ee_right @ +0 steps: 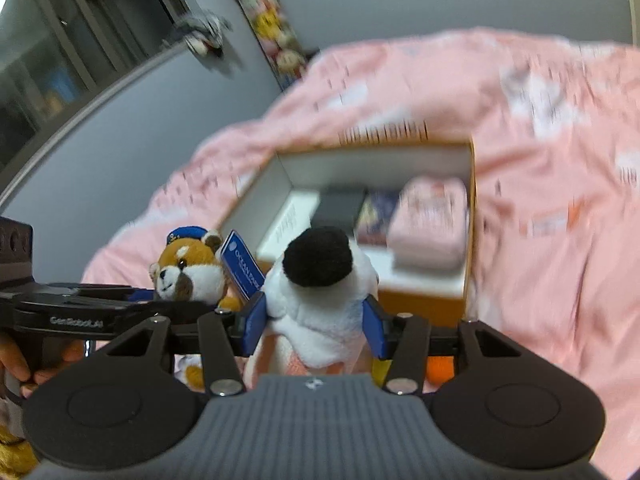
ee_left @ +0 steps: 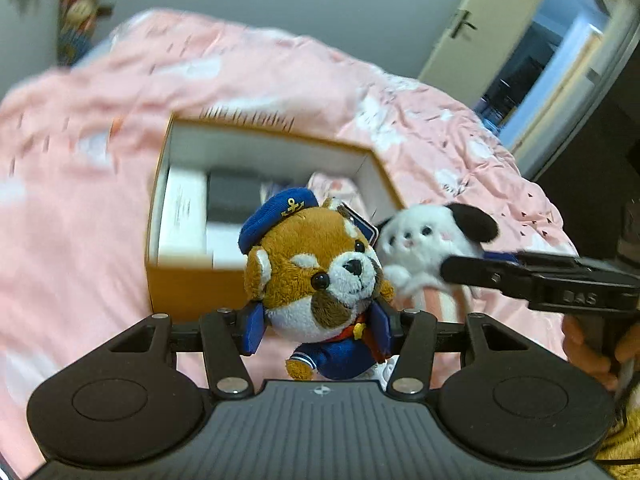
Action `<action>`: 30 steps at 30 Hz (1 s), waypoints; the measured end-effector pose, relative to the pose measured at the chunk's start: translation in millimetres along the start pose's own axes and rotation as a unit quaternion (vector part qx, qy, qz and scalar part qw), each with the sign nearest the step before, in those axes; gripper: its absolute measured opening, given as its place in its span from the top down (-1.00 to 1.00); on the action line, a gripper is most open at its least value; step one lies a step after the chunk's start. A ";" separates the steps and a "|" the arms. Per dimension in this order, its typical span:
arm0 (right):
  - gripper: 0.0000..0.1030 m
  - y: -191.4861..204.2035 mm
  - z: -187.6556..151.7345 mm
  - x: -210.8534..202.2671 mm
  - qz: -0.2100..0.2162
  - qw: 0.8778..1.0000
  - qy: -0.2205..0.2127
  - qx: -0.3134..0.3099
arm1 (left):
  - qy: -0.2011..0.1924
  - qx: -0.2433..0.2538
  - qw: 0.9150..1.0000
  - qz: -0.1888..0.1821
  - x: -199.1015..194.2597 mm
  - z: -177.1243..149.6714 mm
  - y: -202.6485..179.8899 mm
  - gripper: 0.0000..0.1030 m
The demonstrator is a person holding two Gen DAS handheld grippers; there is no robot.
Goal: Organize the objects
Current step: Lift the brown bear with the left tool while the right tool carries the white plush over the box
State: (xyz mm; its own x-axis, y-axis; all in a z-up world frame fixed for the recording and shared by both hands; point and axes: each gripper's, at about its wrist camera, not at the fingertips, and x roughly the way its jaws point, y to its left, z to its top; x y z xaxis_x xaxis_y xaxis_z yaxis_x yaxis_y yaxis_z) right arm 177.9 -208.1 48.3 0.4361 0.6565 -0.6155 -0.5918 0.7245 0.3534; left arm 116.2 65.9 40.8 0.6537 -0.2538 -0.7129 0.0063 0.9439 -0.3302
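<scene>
My left gripper [ee_left: 318, 330] is shut on a brown red-panda plush [ee_left: 316, 268] in a blue sailor cap and suit, held above the bed. My right gripper [ee_right: 316, 330] is shut on a white dog plush [ee_right: 320, 292] with black ears, held just right of the panda. The white plush [ee_left: 424, 240] and the right gripper show in the left wrist view; the panda [ee_right: 188, 268] with its blue tag shows in the right wrist view. An open orange box [ee_left: 192, 288] with white inner walls lies just beyond both toys. It [ee_right: 420, 304] holds a pink pouch [ee_right: 430, 224], a dark item and white packets.
The box rests on a rumpled pink quilt [ee_left: 80, 208] covering the bed. A grey wall with hanging plush toys [ee_right: 272, 36] is behind. An open door [ee_left: 552, 52] is at the far right, a glass cabinet [ee_right: 60, 52] at the far left.
</scene>
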 end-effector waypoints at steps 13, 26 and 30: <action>-0.02 -26.7 52.9 86.2 -0.015 1.000 -0.001 0.009 | 0.090 0.064 0.994 0.005 77.8 81.5 13.2 -0.16; -0.02 -51.0 29.0 163.0 0.003 0.994 0.101 0.033 | 0.195 0.091 0.975 0.046 168.2 78.1 41.7 -0.14; -0.03 -53.7 22.5 175.3 0.006 0.992 0.115 0.043 | 0.216 0.109 0.969 0.053 177.0 66.8 44.9 -0.14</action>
State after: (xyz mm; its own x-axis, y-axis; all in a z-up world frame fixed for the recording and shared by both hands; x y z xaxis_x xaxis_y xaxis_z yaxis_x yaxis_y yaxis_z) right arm 301.4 -127.2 -62.7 0.2567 0.6074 -0.7518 -0.5323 0.7381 0.4146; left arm 282.7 77.4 -58.8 0.2826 -0.1728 -0.9435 0.1457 0.9800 -0.1359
